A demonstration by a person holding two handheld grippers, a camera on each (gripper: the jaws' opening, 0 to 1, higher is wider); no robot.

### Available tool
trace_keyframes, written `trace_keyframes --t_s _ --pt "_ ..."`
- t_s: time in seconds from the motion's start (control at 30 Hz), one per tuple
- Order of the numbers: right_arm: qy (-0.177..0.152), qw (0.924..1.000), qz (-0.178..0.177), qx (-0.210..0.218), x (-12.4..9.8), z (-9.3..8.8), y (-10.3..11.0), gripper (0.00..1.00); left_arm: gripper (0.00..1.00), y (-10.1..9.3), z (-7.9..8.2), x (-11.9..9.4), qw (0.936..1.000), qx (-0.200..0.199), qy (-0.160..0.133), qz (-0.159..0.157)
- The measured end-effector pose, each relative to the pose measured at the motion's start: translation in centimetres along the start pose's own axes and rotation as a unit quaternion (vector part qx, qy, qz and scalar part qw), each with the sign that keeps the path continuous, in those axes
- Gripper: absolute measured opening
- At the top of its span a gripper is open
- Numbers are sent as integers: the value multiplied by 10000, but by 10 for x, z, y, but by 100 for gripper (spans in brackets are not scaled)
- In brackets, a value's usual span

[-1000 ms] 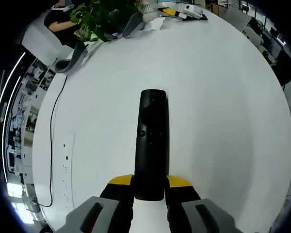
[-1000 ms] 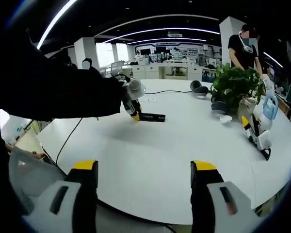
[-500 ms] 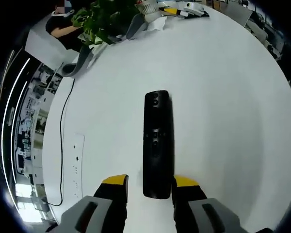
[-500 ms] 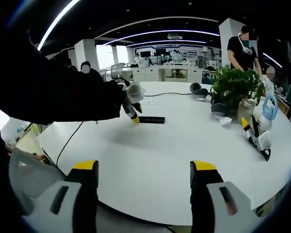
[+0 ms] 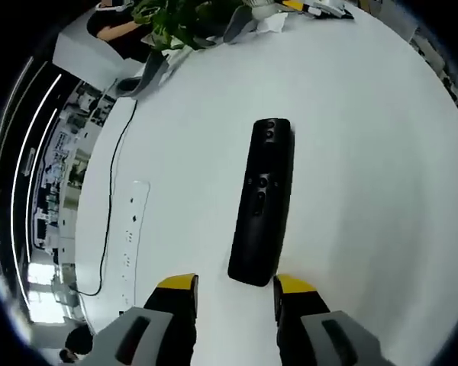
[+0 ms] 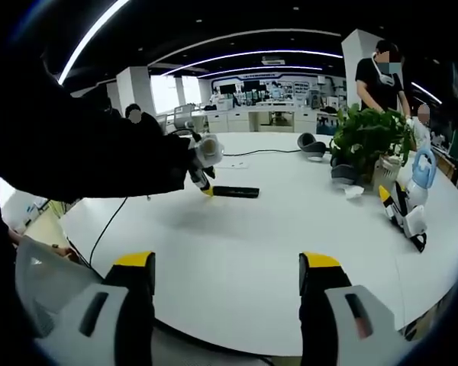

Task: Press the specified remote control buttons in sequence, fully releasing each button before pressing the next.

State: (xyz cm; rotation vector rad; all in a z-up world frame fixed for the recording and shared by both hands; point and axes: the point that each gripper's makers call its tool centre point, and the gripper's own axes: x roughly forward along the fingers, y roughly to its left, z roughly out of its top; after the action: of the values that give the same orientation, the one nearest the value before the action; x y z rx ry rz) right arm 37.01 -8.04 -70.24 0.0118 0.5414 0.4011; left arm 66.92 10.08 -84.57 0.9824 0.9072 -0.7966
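Black remote control (image 5: pixel 263 202) lying flat on the round white table (image 5: pixel 366 152), buttons up, its near end just ahead of the left gripper (image 5: pixel 234 284) in the left gripper view. Yellow-tipped jaws parted a little wider than the remote, holding nothing, the remote's end just beyond the tips and apart from them. White power strip (image 5: pixel 132 229) to the left on the tabletop, black cable (image 5: pixel 111 198) trailing past it toward the table's far edge. Potted green plant (image 5: pixel 185 17) at the far rim.

From the right gripper view, the same remote control (image 6: pixel 234 191) seen well across the table (image 6: pixel 237 252), the left gripper (image 6: pixel 205 185) tilted down at its end, held out from a dark sleeve (image 6: pixel 84 145). Right gripper (image 6: pixel 227 267) hovering near the table's edge, jaws spread wide and empty. Potted plant (image 6: pixel 370 137) to the right, a yellow-and-white device (image 6: pixel 404 210) just beside it. Person in black (image 6: pixel 380 72) standing behind the plant.
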Motion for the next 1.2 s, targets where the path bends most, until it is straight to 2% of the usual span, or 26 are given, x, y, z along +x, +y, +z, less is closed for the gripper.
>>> trace_keyframes --t_s 0.07,0.17,0.2,0.23,0.27,0.3,0.37,0.47,0.5,0.6,0.7,0.73,0.83,0.97,1.1,1.2 --pt "-11 10000 2 13 0 0 0 80 49 -2 -2 -10 9991 -376 -170 11" --pt "-77 10000 18 30 -2 2 0 81 52 -10 0 -25 9942 -923 -559 -35" --pt "-100 9999 26 35 -2 3 1 81 55 -16 0 -33 9899 -1181 -781 -107" --pt "-111 9999 35 41 -2 3 1 81 59 -21 -1 -37 9874 -1329 -836 -190" --pt "-125 9999 45 45 -2 4 1 81 65 -26 -4 -45 9825 -1602 -930 -169" --pt "-160 9998 63 45 -3 5 2 82 69 -30 -5 -50 9794 -1715 -1047 -183" --pt "-210 9997 88 49 -4 6 3 82 73 -39 -11 -64 9714 -2036 -1212 -126" --pt "-320 9994 122 76 -6 10 3 83 87 -56 -19 -84 9530 -2622 -1509 -177" --pt "-369 9992 144 71 -6 12 4 83 91 -61 -21 -90 9506 -2657 -1589 -232" --pt "-455 9987 175 121 -7 15 4 84 92 -63 -29 -109 9421 -2857 -1757 -36" --pt "-480 9986 205 129 -7 16 6 87 96 -67 -33 -131 9257 -3156 -2083 104" --pt "-496 9985 224 62 -7 16 8 88 98 -68 -34 -133 9247 -3183 -2086 107" --pt "-498 9984 259 -20 -7 16 11 90 100 -77 -37 -152 9111 -3395 -2330 187" --pt "-540 9982 244 -19 -8 17 10 94 100 -88 -39 -166 9035 -3501 -2454 286" --pt "-589 9981 174 -34 -8 19 7 100 100 -101 -37 -178 8923 -3681 -2597 285" --pt "-584 9982 103 13 -7 19 5 100 100 -106 -36 -190 8829 -3792 -2748 337"
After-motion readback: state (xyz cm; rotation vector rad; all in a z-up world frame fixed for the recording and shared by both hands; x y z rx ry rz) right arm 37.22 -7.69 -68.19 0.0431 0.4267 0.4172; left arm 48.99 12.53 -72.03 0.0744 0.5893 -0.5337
